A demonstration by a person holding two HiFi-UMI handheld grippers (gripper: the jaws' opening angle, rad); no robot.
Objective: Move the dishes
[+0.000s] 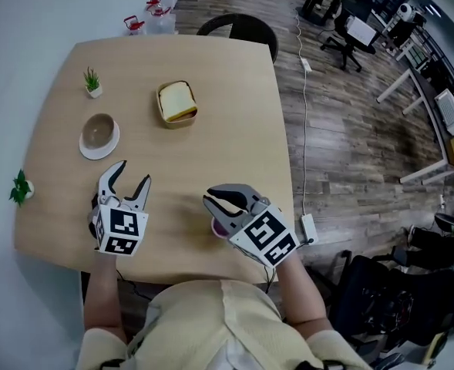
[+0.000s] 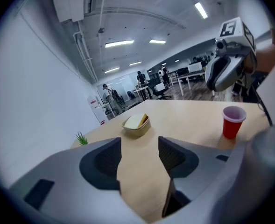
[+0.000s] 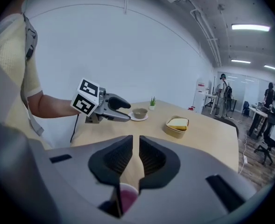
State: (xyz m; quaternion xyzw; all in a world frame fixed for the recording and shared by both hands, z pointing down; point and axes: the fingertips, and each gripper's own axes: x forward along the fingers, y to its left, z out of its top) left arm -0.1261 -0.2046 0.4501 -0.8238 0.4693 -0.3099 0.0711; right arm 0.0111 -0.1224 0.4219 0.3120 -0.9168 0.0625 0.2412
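Observation:
A brown bowl (image 1: 98,131) sits on a white saucer (image 1: 88,149) at the table's left. Farther back stands a tan container (image 1: 176,103) with a pale yellow block in it. My left gripper (image 1: 132,174) hovers open just short of the saucer, with nothing between its jaws (image 2: 139,160). My right gripper (image 1: 215,203) hangs over a red cup (image 1: 220,227) near the front edge. Its jaws (image 3: 136,146) stand a narrow slit apart, open and empty, with the cup's rim (image 3: 125,197) showing underneath. The left gripper view has the cup (image 2: 232,121) and the container (image 2: 137,122).
Small potted plants stand at the far left (image 1: 93,83) and the left edge (image 1: 20,187). A dark chair (image 1: 238,25) is tucked in at the far side. Red-capped bottles (image 1: 146,21) stand on the floor beyond the table. A power strip (image 1: 309,226) hangs by the right edge.

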